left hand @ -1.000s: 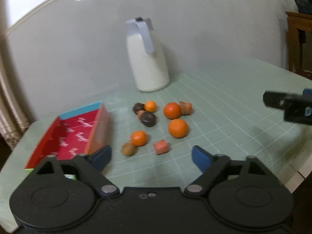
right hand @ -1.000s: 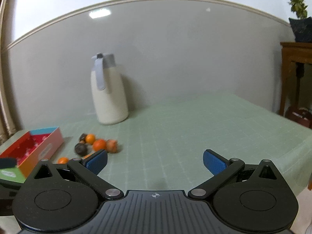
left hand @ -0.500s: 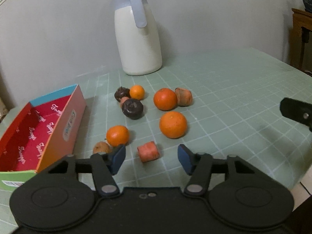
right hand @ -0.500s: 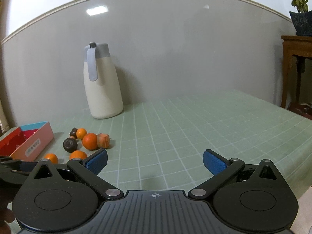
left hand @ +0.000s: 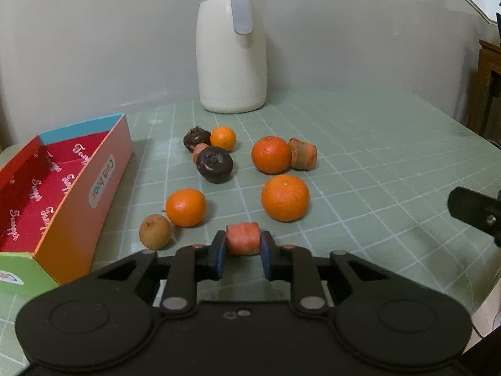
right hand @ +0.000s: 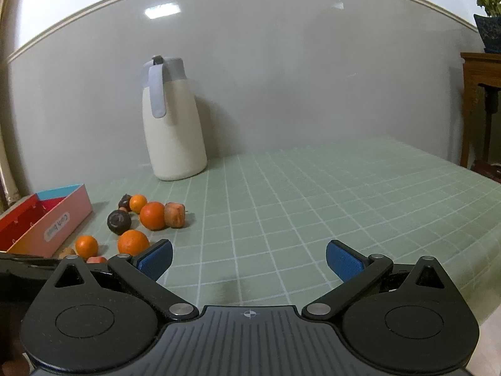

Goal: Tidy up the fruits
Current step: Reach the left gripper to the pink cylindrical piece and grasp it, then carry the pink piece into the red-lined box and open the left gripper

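Jaws of left gripper (left hand: pixel 242 252) pinch carrot chunk (left hand: pixel 243 238) — long axis crosswise.

Desk (right hand: pixel 313 188) covered in pale green cloth with white grid lines. Cream-white thermos jug (left hand: pixel 231 53) with grey lid and grey handle stands upright at the back of the desk, close to the plain grey wall (right hand: pixel 281 62). Wall carries a pale moulding strip high up. Dark wooden side table (right hand: pixel 482 100) at far right, off the desk, with a potted plant (right hand: pixel 487 15) in a dark pot on top
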